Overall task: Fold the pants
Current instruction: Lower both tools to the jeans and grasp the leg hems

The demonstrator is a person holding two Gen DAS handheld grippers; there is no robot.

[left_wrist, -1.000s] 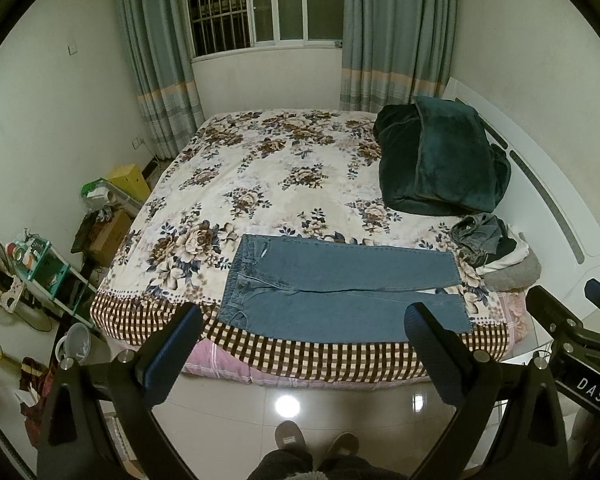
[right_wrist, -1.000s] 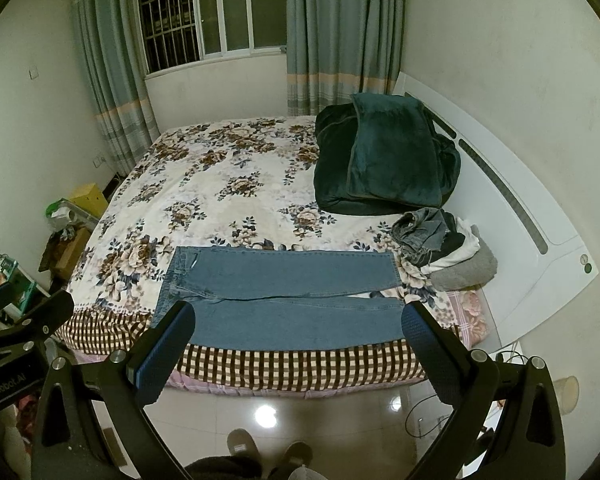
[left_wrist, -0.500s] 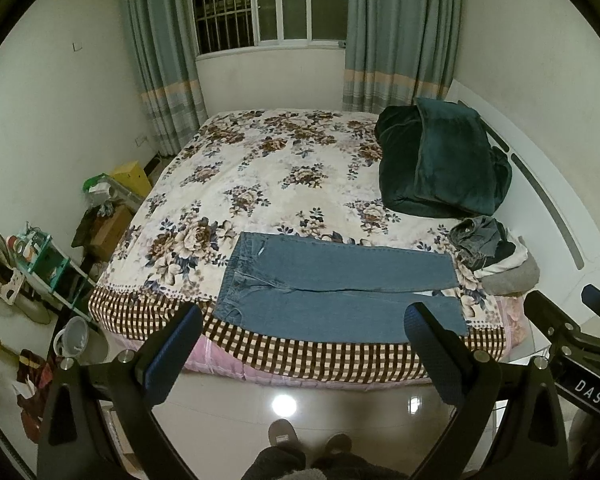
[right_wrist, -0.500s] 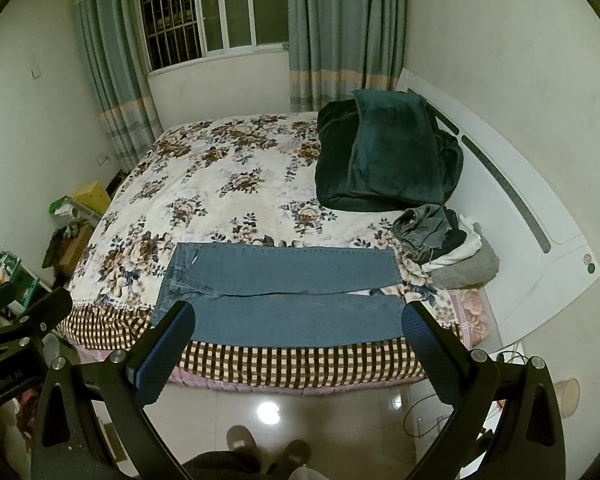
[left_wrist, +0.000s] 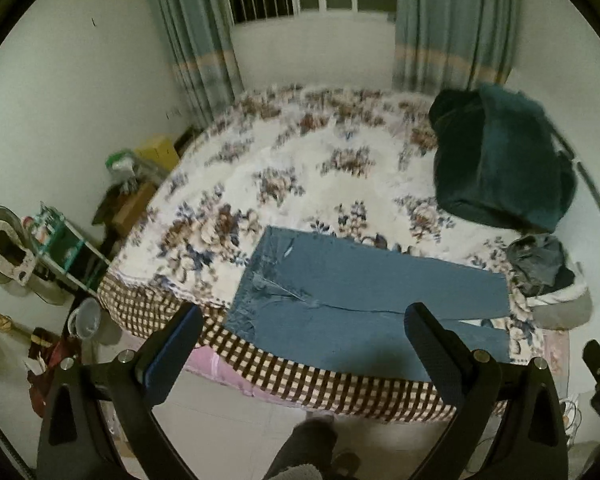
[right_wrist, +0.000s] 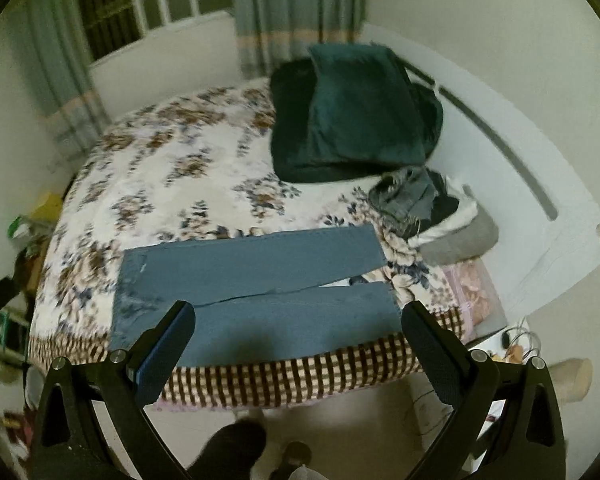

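Blue jeans (left_wrist: 352,296) lie flat along the near edge of the floral bed (left_wrist: 300,184), waist to the left, legs to the right. They also show in the right wrist view (right_wrist: 256,288). My left gripper (left_wrist: 304,332) is open and empty, above the floor in front of the bed, short of the jeans. My right gripper (right_wrist: 298,332) is open and empty, also in front of the bed edge near the nearer leg. Both views are blurred.
A dark green blanket (left_wrist: 500,160) lies at the bed's far right by the white headboard (right_wrist: 520,184). A pile of grey clothes (right_wrist: 432,208) sits beside the jeans' leg ends. Boxes and a small shelf (left_wrist: 64,248) stand left of the bed.
Both grippers have moved closer to the bed, so the jeans look larger. The left view has swung left, the right view right. Both grippers stay open.
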